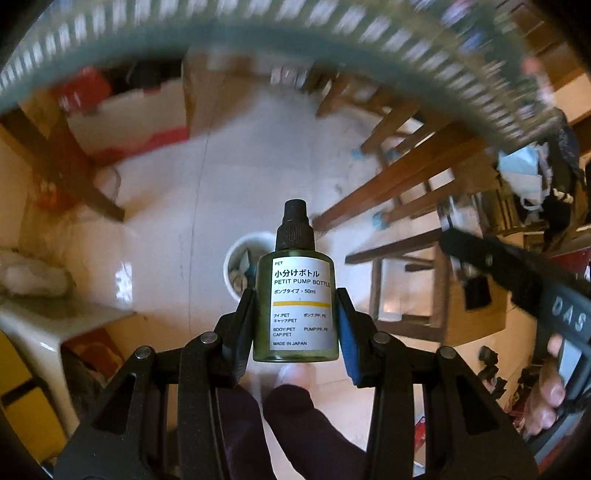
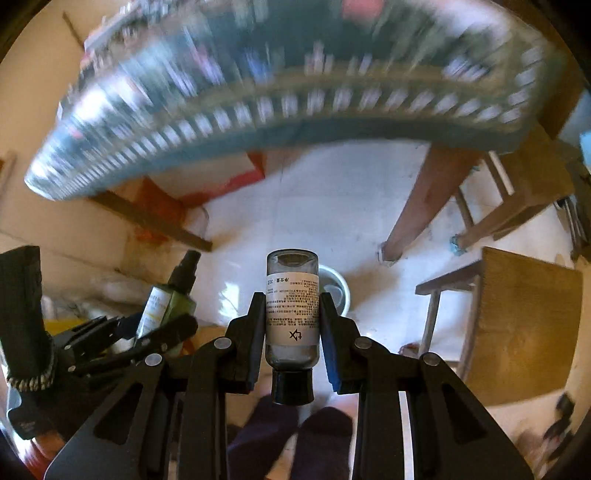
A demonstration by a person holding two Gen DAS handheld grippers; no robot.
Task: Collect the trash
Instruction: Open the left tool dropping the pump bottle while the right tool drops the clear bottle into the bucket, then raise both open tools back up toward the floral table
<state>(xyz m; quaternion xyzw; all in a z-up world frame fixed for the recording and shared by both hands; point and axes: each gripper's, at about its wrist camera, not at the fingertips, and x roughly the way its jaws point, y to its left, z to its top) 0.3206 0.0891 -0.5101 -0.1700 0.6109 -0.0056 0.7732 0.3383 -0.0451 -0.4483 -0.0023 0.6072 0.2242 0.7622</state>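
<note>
My left gripper (image 1: pixel 295 314) is shut on a small green pump bottle (image 1: pixel 295 314) with a white label and black pump top, held upright above the floor. A white trash bin (image 1: pixel 240 266) with scraps inside stands on the floor just behind it. My right gripper (image 2: pixel 292 317) is shut on a clear bottle (image 2: pixel 292 314) with a white label, held upside down with its black cap toward the camera. The white bin (image 2: pixel 338 288) shows behind that bottle too. The left gripper with the green bottle (image 2: pixel 162 302) is visible at the left of the right wrist view.
A table edge with a patterned cloth (image 1: pixel 258 26) arches overhead, blurred. Wooden table legs (image 2: pixel 421 206) and chair legs (image 1: pixel 388 184) stand to the right. A wooden stool (image 2: pixel 524 321) is at right. Cardboard boxes (image 1: pixel 129 118) sit at left. My feet (image 2: pixel 295 428) are below.
</note>
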